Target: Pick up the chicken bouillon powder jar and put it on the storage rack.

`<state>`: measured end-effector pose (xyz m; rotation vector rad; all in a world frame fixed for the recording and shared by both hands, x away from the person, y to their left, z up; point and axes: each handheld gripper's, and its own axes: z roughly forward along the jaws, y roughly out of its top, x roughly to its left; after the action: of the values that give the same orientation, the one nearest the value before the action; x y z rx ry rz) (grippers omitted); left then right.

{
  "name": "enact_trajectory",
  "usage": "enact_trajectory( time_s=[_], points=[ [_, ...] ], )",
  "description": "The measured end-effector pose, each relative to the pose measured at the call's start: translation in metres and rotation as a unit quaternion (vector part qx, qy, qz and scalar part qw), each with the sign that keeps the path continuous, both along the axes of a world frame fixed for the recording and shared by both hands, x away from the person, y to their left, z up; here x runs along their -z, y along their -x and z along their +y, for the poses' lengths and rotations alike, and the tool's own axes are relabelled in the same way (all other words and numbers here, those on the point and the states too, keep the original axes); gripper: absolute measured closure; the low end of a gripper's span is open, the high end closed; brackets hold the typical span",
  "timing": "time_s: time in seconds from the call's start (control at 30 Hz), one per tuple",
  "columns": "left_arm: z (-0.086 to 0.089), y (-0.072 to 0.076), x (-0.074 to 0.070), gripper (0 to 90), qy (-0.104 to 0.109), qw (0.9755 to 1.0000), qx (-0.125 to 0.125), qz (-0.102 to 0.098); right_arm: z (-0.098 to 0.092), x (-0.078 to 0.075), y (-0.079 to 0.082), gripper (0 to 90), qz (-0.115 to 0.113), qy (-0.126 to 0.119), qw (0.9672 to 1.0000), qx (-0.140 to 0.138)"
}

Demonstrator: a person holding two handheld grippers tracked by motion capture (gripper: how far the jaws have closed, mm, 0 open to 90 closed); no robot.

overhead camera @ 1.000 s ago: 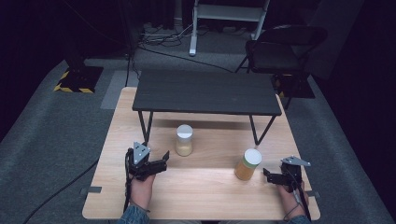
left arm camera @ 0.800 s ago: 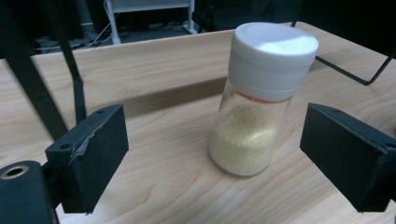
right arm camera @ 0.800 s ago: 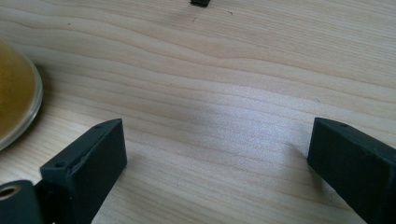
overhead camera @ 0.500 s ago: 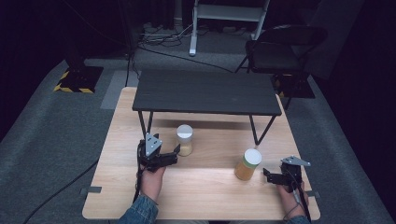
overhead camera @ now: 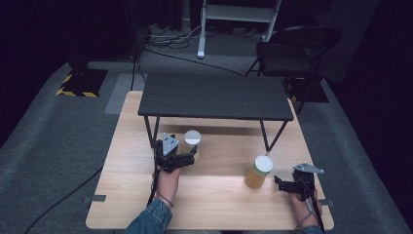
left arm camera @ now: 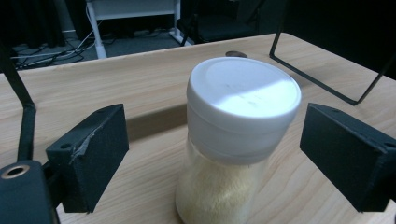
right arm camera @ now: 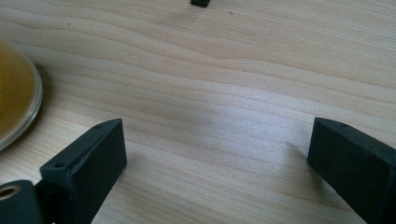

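Jar point(left arm camera: 238, 140) of pale yellow powder, capped with a white lid point(left arm camera: 243, 95), stands upright on the wooden table point(overhead camera: 214, 195), just in front of the low black shelf point(overhead camera: 214, 95) and near that shelf's left leg. In the left gripper view it sits between the two black jaws, with a clear gap of bare wood on each side, so neither pad touches it. The left gripper point(overhead camera: 187, 157) is wide open around the jar and holds nothing; in the high view its tips reach the jar's near side, and the person's left hand point(overhead camera: 168, 183) and denim sleeve point(overhead camera: 151, 219) come up from the table's near edge behind it.

To the right, well apart from the first, a second jar point(overhead camera: 258, 171) with darker amber contents and a white top stands upright on the table, in front of the shelf's right leg. The right gripper point(overhead camera: 282, 183) lies low near the table's right front corner, just beside this amber jar and pointing toward it. Its jaws are also spread wide with only bare wood grain between them; in the right gripper view the amber jar point(right arm camera: 16, 93) shows at the left edge, outside the jaws and untouched.

Beyond the table lie grey carpet, a black chair point(overhead camera: 297, 51) and loose cables on the floor.
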<state>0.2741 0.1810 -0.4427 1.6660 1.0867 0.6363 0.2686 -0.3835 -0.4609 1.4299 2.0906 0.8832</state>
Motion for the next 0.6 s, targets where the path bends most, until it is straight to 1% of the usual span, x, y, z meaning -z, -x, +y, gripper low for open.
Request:
enact_trajectory(
  time_s=[0.07,0.1,0.13,0.17,0.2,0.33,0.57,0.6],
  points=[
    [-0.003,-0.003,0.002,8.2,0.002,1.0000,-0.005,0.002,0.000,0.000,0.000,4.3,0.000,0.000,1.0000,0.000],
    [-0.003,-0.004,0.003,7.7,0.007,1.0000,-0.005,0.003,0.000,0.000,0.000,4.3,0.000,0.000,1.0000,0.000],
    [-0.004,-0.006,0.004,7.7,0.007,1.0000,-0.004,0.005,0.000,0.000,0.000,4.3,0.000,0.000,1.0000,0.000],
    [-0.006,-0.007,0.004,7.8,0.006,1.0000,-0.004,0.006,0.000,0.000,0.000,4.3,0.000,0.000,1.0000,0.000],
    [-0.011,-0.008,0.004,8.8,-0.005,1.0000,-0.002,0.008,0.000,0.000,0.000,4.3,0.000,0.000,1.0000,0.000],
    [-0.017,-0.010,0.005,9.1,-0.013,0.9999,0.000,0.009,0.000,0.000,0.000,4.3,0.000,0.000,1.0000,0.000],
    [-0.029,-0.017,0.010,11.7,-0.021,0.9997,-0.003,0.015,0.000,0.000,0.000,4.3,0.000,0.000,1.0000,0.000],
    [-0.030,-0.017,0.011,12.5,-0.019,0.9997,-0.005,0.013,0.000,0.000,0.000,4.3,0.000,0.000,1.0000,0.000]
  ],
)
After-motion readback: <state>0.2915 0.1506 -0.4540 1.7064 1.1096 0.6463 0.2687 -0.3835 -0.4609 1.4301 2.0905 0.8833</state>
